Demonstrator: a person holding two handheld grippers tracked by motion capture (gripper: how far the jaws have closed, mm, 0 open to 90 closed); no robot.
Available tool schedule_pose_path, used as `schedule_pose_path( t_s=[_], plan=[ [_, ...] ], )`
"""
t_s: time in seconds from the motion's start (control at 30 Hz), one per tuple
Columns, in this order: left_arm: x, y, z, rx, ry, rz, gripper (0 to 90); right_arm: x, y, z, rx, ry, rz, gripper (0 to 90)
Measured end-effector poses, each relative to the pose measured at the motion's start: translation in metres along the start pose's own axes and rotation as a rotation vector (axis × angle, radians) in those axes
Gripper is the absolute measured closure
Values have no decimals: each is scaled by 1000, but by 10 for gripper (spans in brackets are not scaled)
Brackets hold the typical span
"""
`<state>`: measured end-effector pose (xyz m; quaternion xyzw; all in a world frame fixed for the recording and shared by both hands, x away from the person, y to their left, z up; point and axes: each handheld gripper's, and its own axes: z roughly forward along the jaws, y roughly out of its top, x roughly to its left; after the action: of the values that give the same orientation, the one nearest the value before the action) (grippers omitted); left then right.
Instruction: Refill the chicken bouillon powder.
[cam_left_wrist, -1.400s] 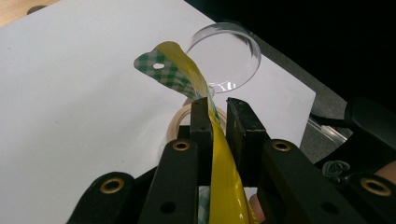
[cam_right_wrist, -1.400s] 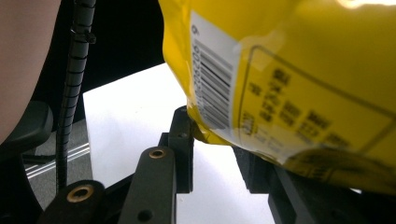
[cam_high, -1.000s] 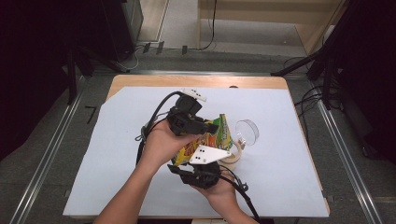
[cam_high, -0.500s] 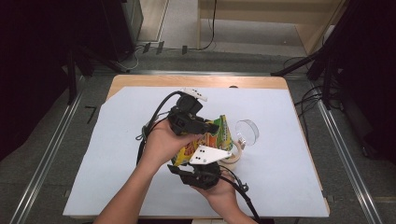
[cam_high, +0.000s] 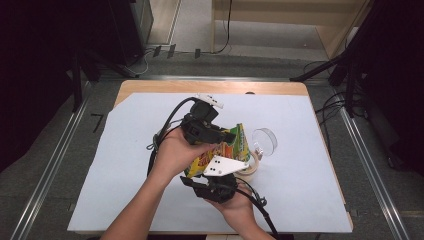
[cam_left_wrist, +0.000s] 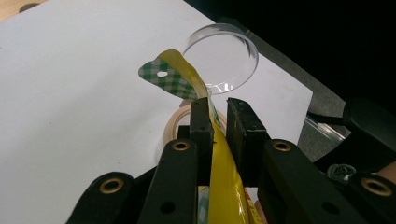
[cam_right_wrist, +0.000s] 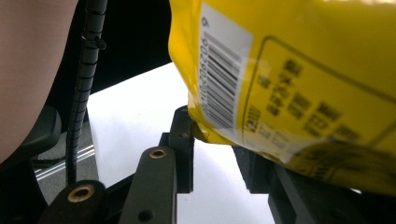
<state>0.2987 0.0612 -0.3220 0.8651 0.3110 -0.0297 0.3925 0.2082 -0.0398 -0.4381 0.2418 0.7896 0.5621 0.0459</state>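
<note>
Left gripper (cam_left_wrist: 218, 116) pinches the top seal of the yellow snack bag (cam_high: 222, 150), holding it up above the white sheet (cam_high: 125, 165), likely to tear it open. Right gripper (cam_right_wrist: 219, 154) sits at the bag's lower corner; whether it clamps is unclear. Beyond lie a tape roll (cam_high: 250, 167) and a clear lid (cam_high: 265, 141).

Snack bag (cam_high: 227, 150) sits mid-tabletop (cam_high: 310, 200), held up off the sheet between both tongs. Left tongs (cam_high: 227, 136) are on its far-left side, clamped on the bag's top edge. Right tongs (cam_high: 220, 172) are on its near side, jaws either side of the lower edge. Tape roll (cam_high: 250, 167) lies on the sheet just right of the bag, partly behind it. Clear round lid (cam_high: 265, 141) is right of the bag, just beyond the roll.
</note>
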Motion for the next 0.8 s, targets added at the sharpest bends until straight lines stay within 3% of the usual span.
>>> schedule_pose_path(
  t_s=[0.8],
  plan=[
    [0, 1, 1, 3, -4, 6, 810, 0, 0, 0, -2, -7, -2, 711]
  ],
)
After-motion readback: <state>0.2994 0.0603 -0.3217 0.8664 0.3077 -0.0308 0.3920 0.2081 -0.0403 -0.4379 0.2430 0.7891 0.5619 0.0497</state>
